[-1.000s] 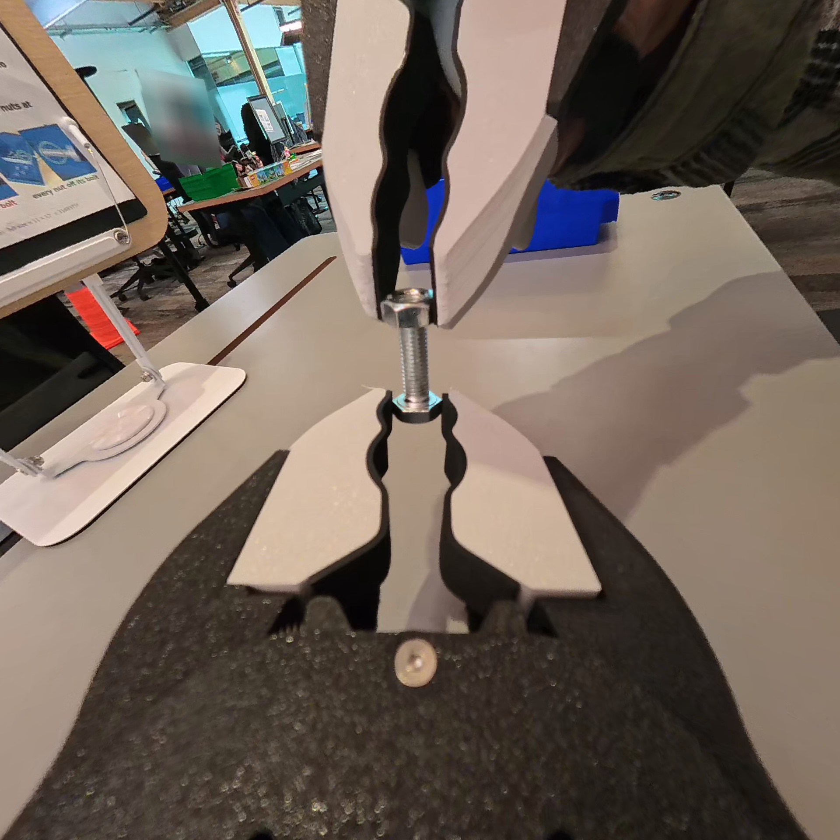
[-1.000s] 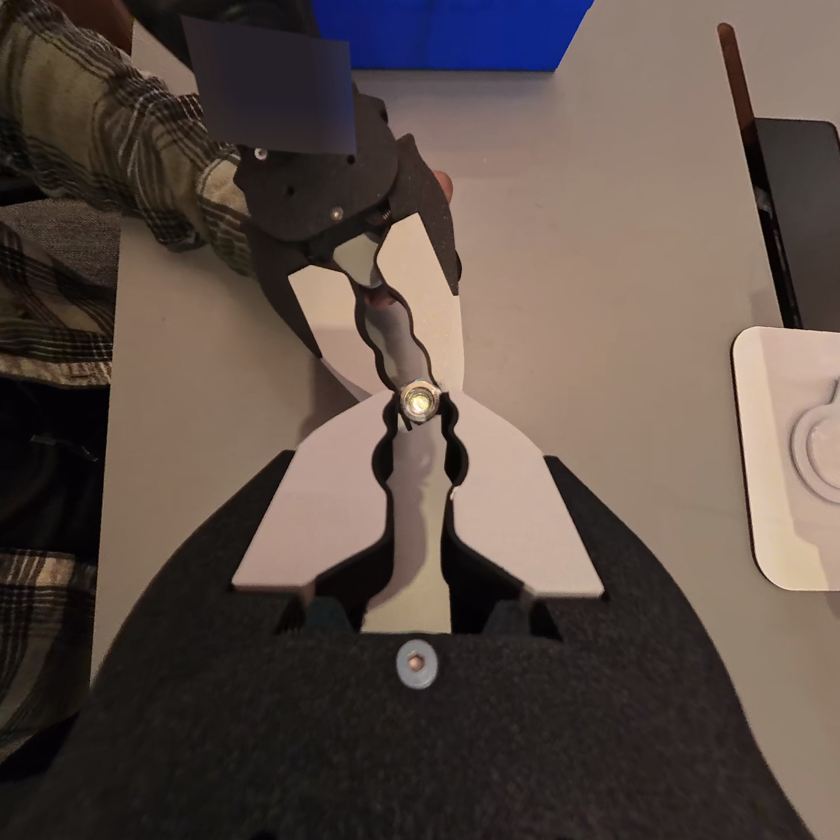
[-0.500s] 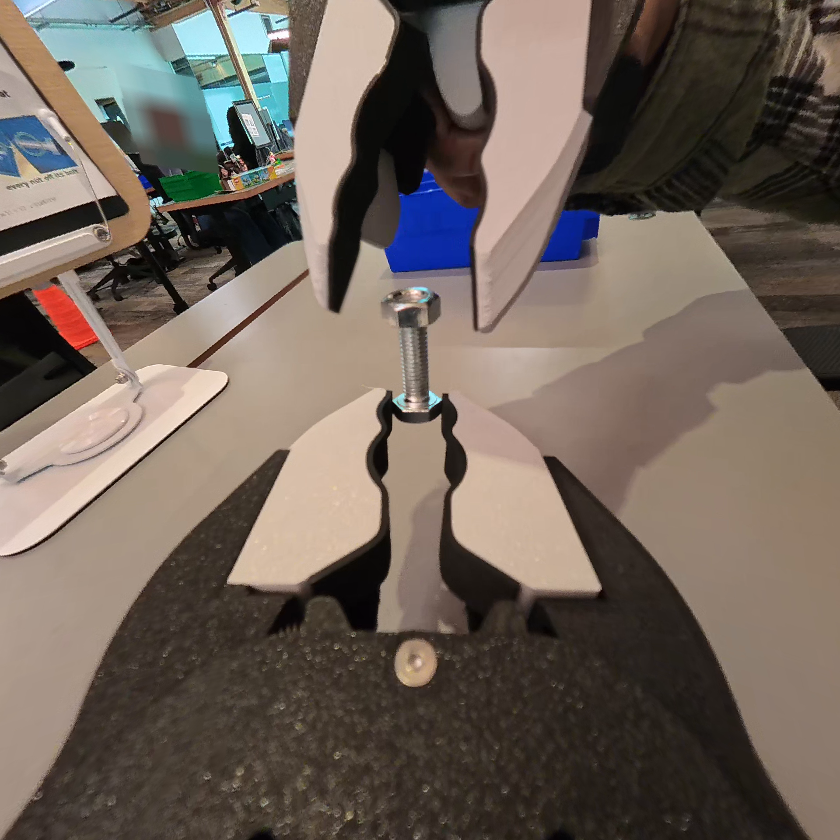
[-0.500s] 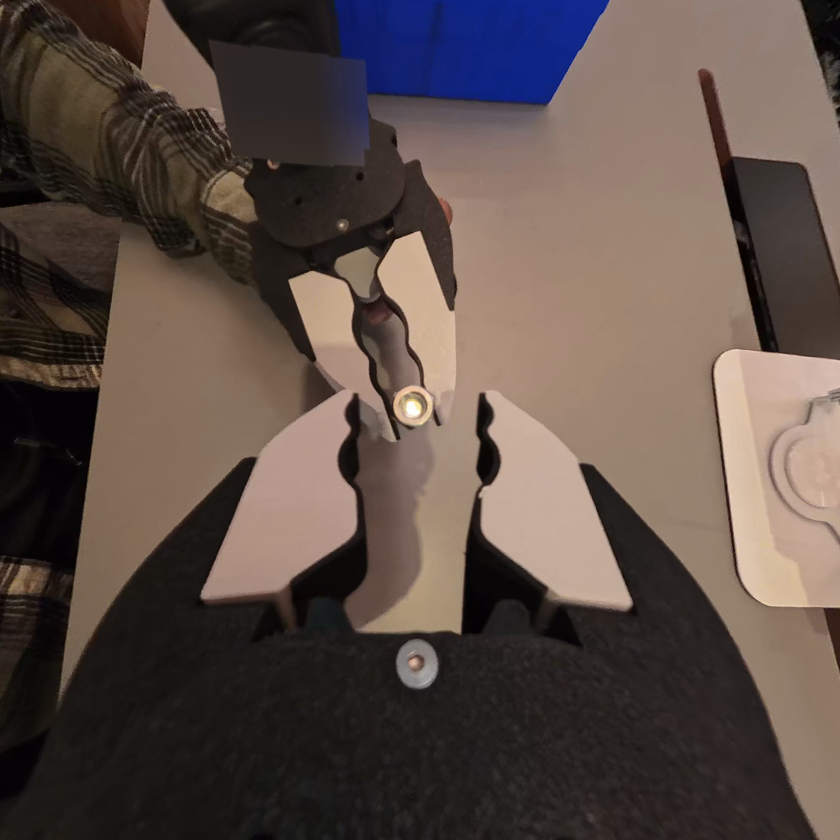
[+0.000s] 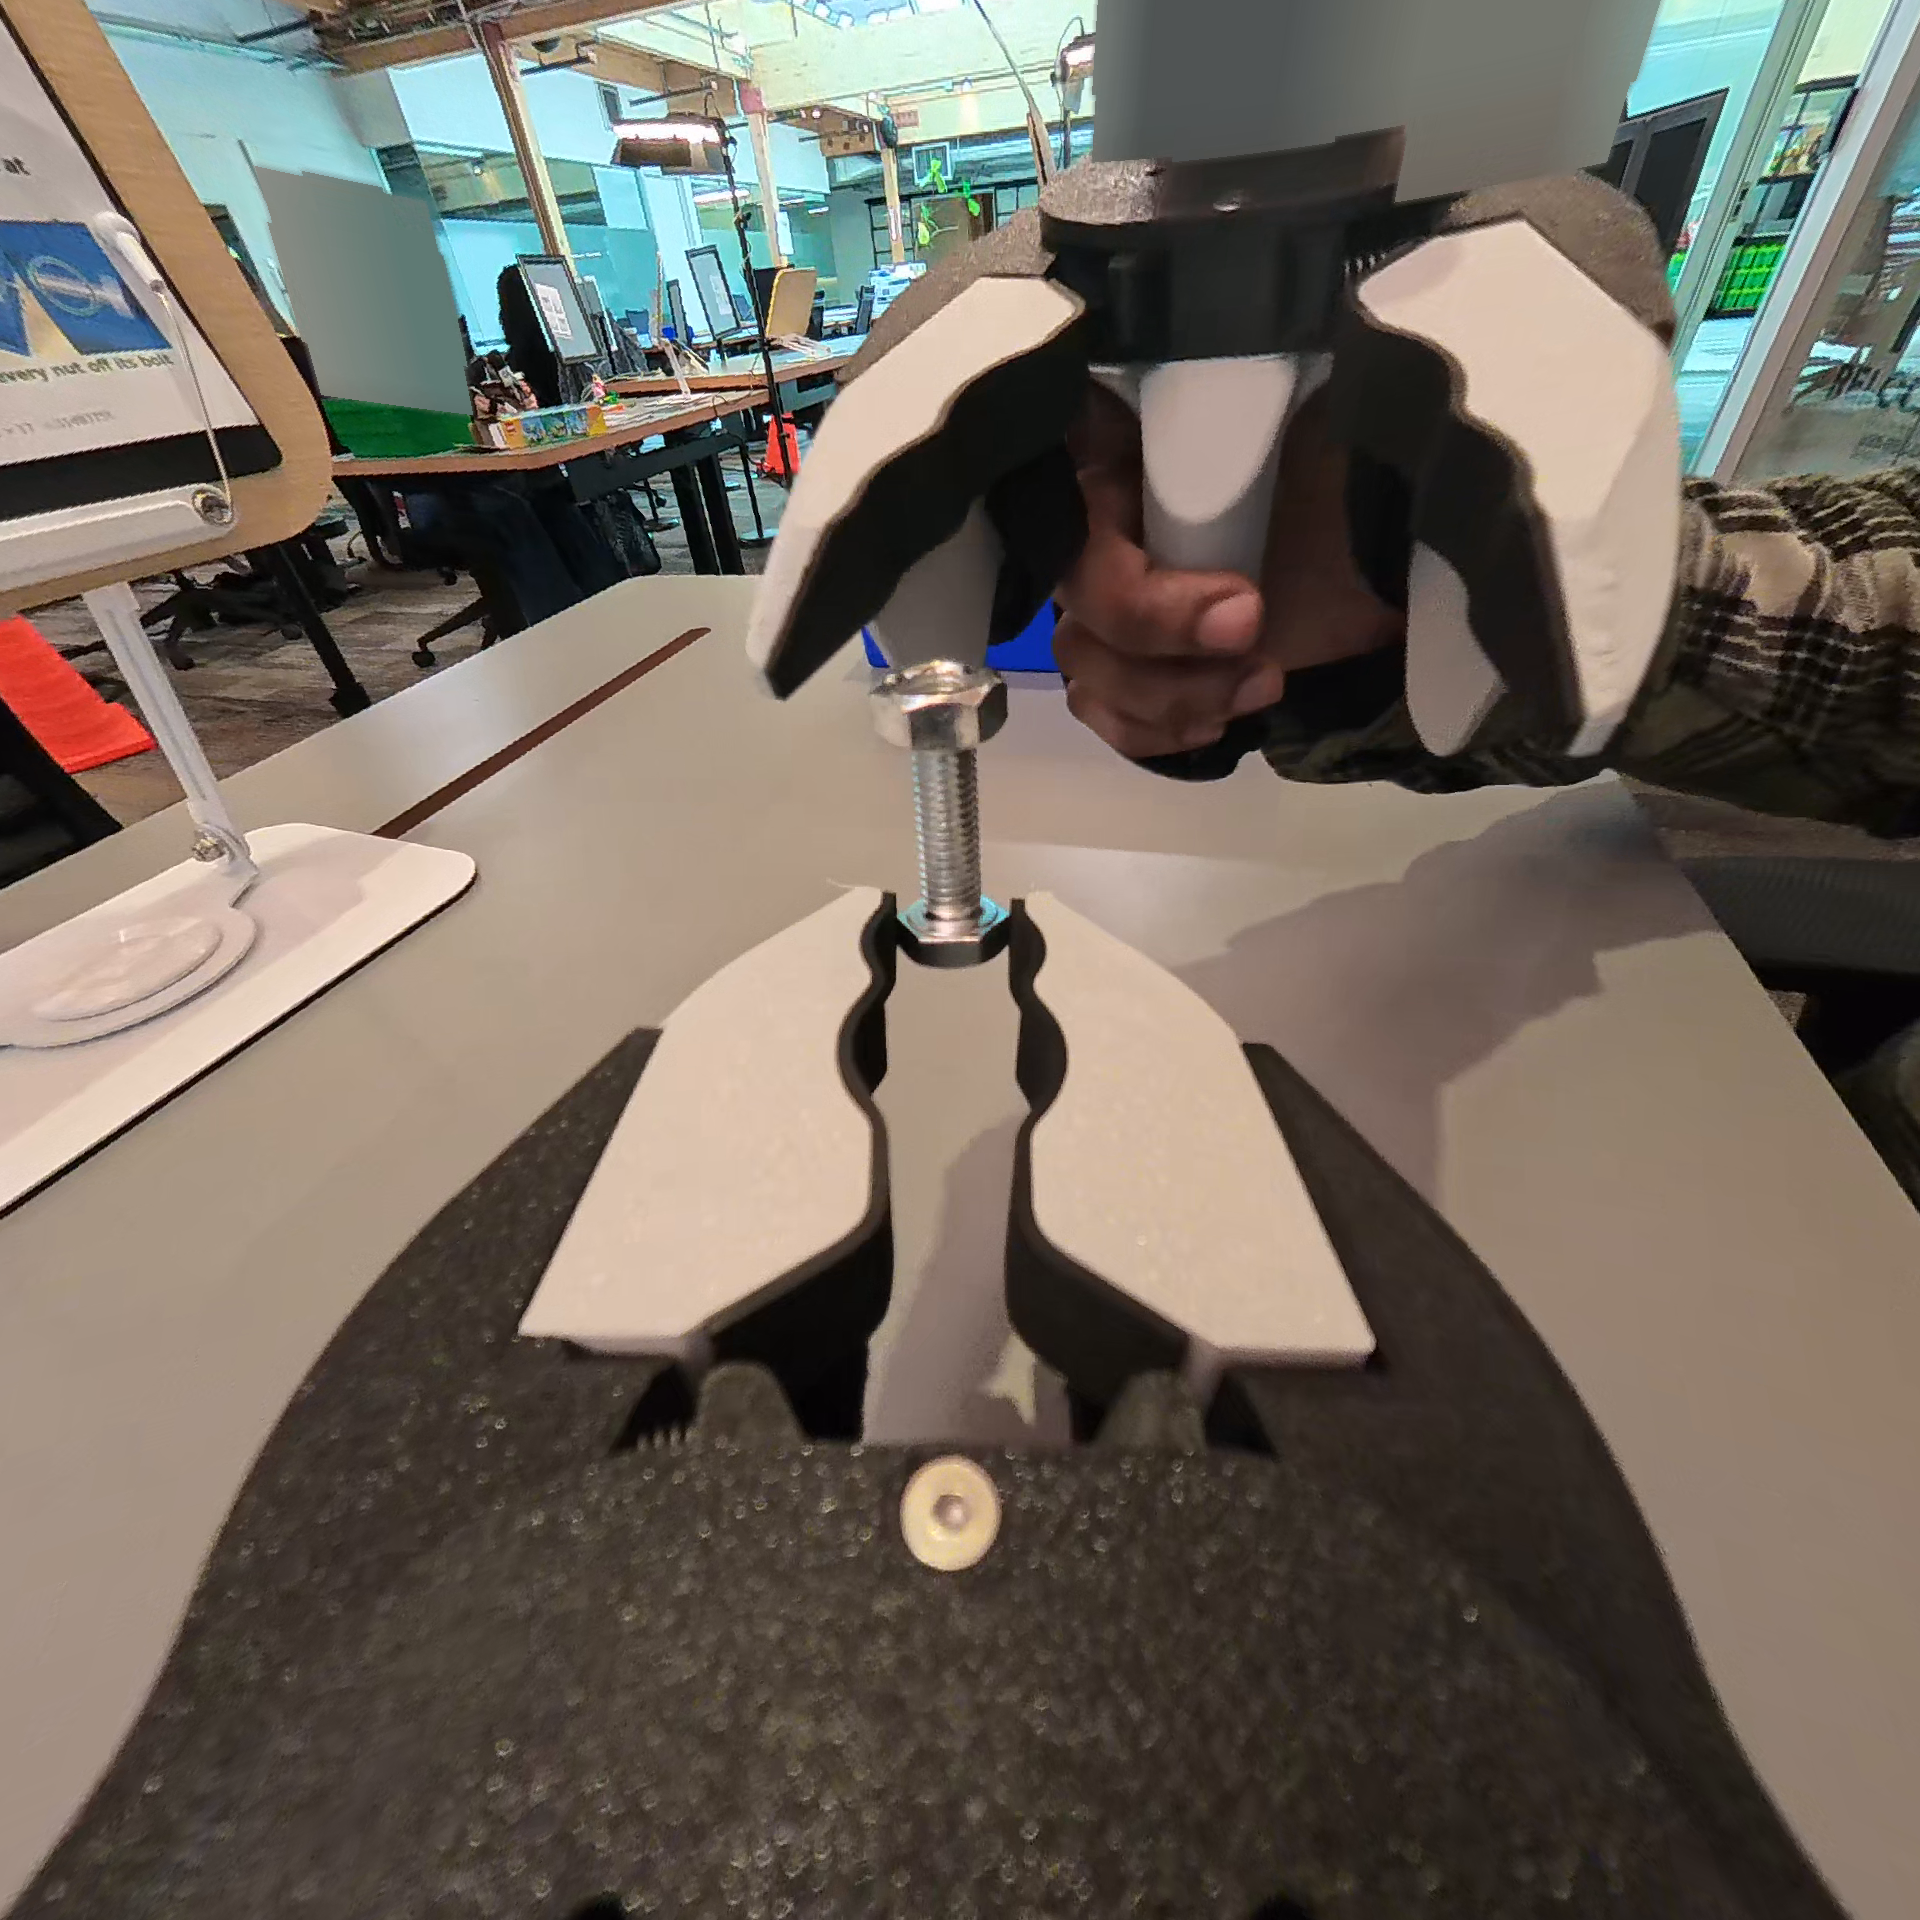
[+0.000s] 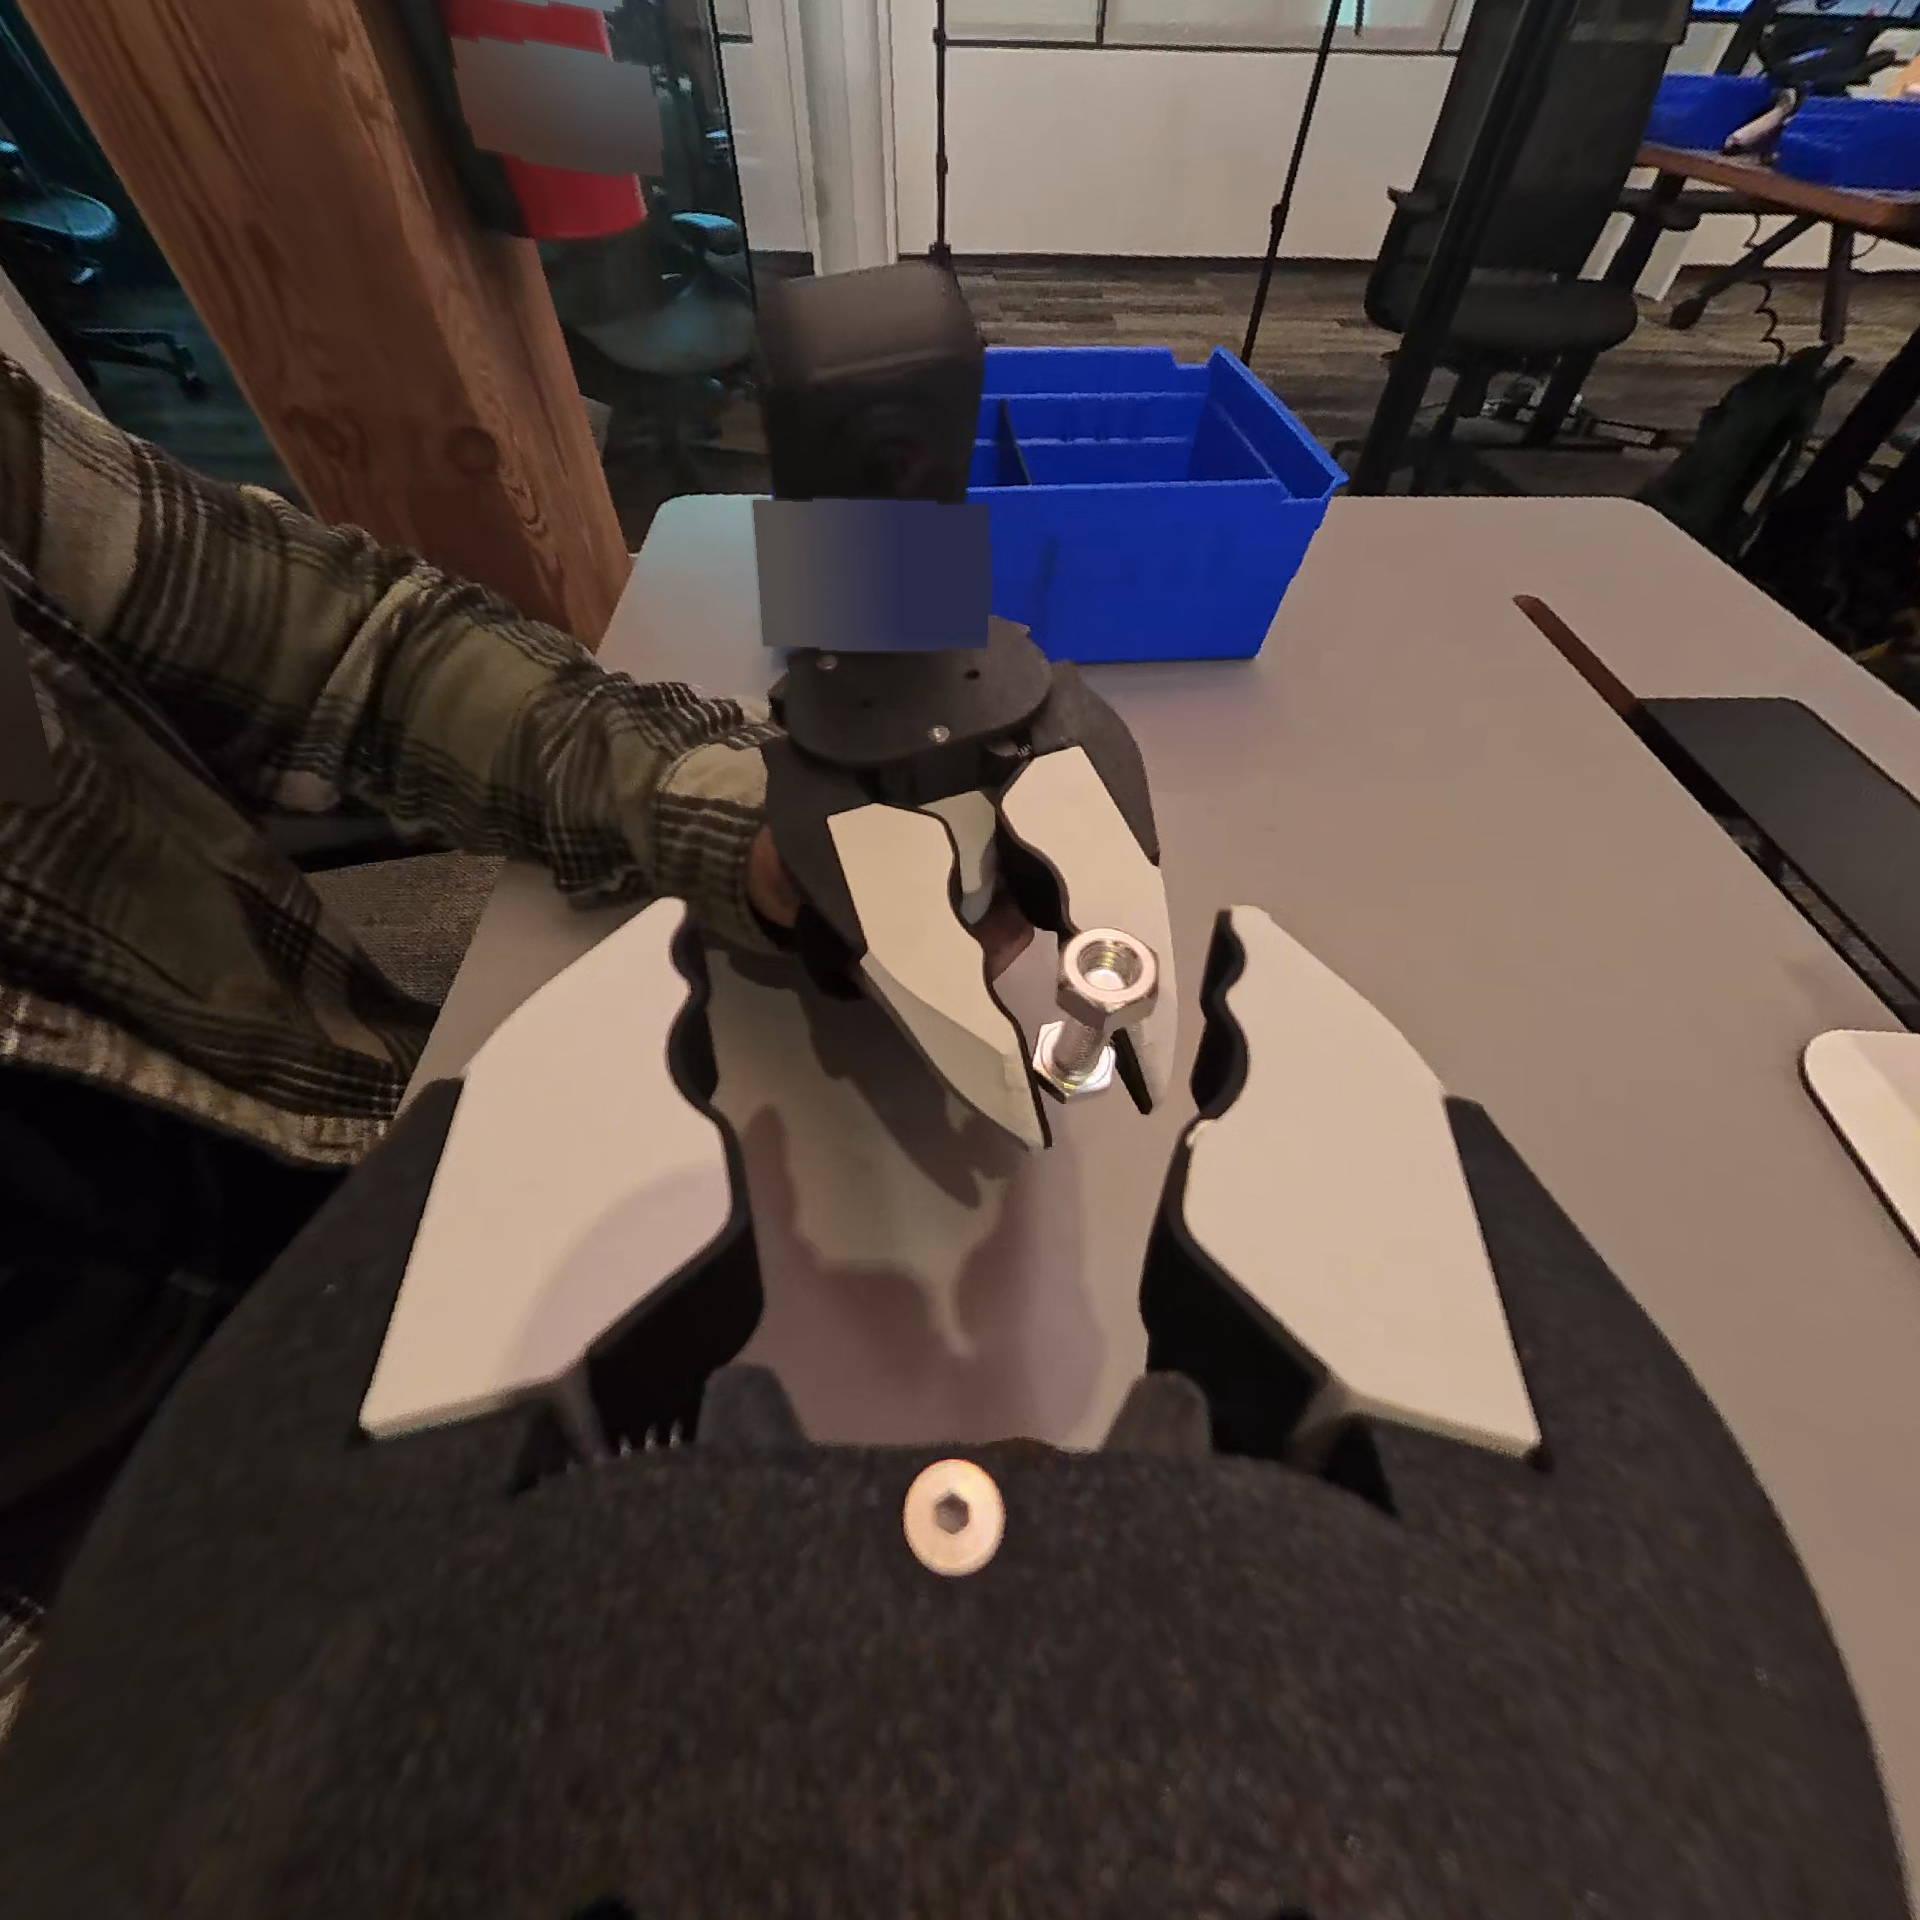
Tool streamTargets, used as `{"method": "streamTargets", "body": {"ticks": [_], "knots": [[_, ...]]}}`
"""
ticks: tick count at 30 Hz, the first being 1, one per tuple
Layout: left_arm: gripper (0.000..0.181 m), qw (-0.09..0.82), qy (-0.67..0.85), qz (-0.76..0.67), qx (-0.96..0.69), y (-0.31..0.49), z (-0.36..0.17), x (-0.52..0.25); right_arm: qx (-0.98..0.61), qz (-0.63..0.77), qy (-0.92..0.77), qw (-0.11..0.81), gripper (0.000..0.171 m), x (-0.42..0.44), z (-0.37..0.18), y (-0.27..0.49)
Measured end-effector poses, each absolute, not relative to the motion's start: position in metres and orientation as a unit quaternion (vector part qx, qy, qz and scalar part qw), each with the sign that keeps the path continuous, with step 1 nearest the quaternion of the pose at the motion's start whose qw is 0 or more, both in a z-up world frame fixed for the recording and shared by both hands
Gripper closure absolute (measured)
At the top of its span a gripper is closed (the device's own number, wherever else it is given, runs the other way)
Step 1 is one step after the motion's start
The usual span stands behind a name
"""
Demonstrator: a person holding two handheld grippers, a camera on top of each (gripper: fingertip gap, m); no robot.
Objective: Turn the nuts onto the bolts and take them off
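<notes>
A silver bolt stands upright over the grey table. My left gripper is shut on the hex head at its lower end. A hex nut sits on the top end of the thread. My right gripper is open wide and empty, just behind and above the nut, with one fingertip close to it. In the right wrist view the right gripper spreads wide around the left gripper, the bolt and the nut, touching none of them.
A blue divided bin stands at the table's far end. A white stand base carrying a wooden sign board sits at one side, and also shows in the right wrist view. A black flat item lies beside it.
My right gripper was shut on the nut a second ago; it has let go, opened wide and drawn back and tilted up. My left gripper still holds the bolt.
</notes>
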State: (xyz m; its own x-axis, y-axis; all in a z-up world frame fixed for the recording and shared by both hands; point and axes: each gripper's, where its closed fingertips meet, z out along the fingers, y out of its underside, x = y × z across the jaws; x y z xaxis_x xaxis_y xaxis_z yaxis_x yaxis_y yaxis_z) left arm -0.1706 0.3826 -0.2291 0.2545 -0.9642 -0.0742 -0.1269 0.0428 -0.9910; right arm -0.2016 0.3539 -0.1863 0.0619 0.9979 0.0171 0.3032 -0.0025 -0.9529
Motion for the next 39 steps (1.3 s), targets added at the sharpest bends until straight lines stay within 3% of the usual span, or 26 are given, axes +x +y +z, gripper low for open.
{"method": "streamTargets", "body": {"ticks": [26, 32, 39], "knots": [[0.161, 0.533, 0.474, -0.391, -0.582, 0.384, -0.233, -0.17, -0.594, 0.36, -0.559, 0.454, 0.086, -0.189, -0.197, 0.36], [0.161, 0.533, 0.48, -0.386, -0.58, 0.382, -0.234, -0.168, -0.566, 0.317, -0.573, 0.501, 0.115, -0.189, -0.175, 0.368], [0.161, 0.533, 0.489, -0.389, -0.57, 0.378, -0.233, -0.166, -0.572, 0.31, -0.593, 0.474, 0.132, -0.194, -0.192, 0.374]]}}
